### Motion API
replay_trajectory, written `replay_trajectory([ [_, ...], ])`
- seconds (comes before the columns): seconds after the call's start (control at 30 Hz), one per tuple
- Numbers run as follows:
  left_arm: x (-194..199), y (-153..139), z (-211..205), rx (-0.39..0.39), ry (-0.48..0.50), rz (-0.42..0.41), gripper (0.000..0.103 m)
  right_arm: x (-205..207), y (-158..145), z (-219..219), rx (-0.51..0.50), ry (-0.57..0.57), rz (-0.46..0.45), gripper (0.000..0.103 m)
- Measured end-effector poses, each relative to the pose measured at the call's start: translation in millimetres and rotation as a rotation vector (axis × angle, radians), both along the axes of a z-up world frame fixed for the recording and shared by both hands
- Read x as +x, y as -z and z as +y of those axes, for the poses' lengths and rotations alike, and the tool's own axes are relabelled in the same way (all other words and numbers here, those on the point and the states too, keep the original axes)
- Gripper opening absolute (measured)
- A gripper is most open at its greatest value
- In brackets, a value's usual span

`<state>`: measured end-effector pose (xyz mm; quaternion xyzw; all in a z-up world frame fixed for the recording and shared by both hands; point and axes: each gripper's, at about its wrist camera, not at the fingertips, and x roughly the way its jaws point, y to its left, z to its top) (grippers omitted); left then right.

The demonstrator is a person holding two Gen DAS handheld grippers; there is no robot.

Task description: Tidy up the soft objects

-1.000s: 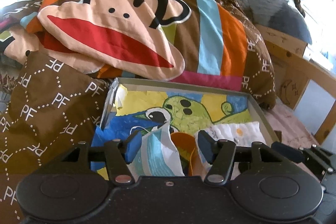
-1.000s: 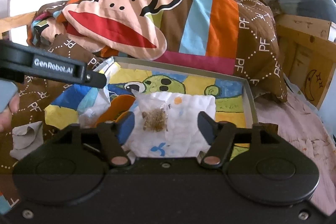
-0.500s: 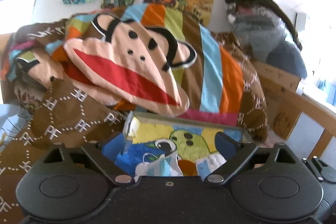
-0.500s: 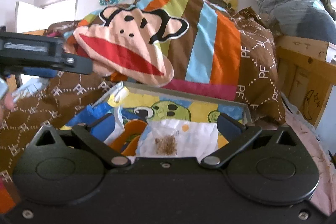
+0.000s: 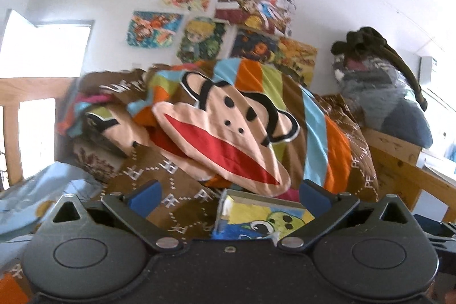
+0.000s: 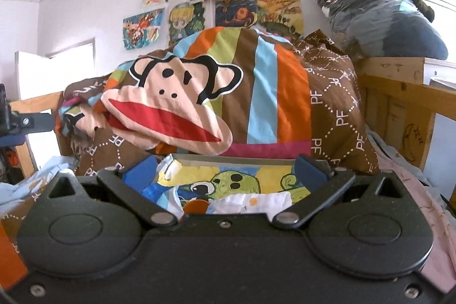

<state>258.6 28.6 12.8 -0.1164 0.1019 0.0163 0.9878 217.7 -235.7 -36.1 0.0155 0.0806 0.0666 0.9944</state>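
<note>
A shallow grey box (image 6: 228,161) lined with a green cartoon print lies on the bed; it also shows in the left wrist view (image 5: 256,197). Folded soft cloths lie in it: a white patterned one (image 6: 256,200) and a blue-orange one (image 6: 196,205). My left gripper (image 5: 228,194) is open and empty, raised and pulled back from the box. My right gripper (image 6: 228,168) is open and empty, raised in front of the box. A monkey-face cushion (image 5: 225,133) rests on the striped quilt (image 6: 265,90) behind the box.
A wooden bed rail (image 6: 399,101) runs along the right. A bagged bundle of bedding (image 6: 384,19) sits on a ledge above it. Posters (image 5: 199,27) hang on the back wall. A pale blue cloth (image 5: 37,190) lies at the left.
Both grippers opened wide, let go of the cloths in the box, and lifted up and back. The views now tilt up toward the wall.
</note>
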Motion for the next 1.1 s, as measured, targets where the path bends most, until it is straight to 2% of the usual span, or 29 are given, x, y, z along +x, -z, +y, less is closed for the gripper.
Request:
replay_trajectory([
  [0.27,-38.5,-3.0,14.4,0.002,-0.041,-0.018,0.102,-38.5,-13.6,6.2,-0.042,0.014,-0.048,0.103],
  [0.47,-67.4,-4.5,25.8,0.008,-0.057,-0.026,0.102,-60.9,-25.6,10.3,-0.021,0.042,-0.117,0.103],
  [0.63,-80.0,0.7,33.0,0.016,-0.055,-0.021,0.102,-73.3,-27.7,15.0,-0.030,0.050,-0.139,0.103],
  [0.87,-63.2,17.3,37.8,0.014,-0.056,-0.007,0.102,-72.1,-20.2,18.1,-0.078,0.090,-0.166,0.103],
  [1.1,-10.3,52.9,41.8,-0.058,-0.050,0.015,0.102,-57.5,-4.1,16.0,-0.140,0.129,-0.159,0.103],
])
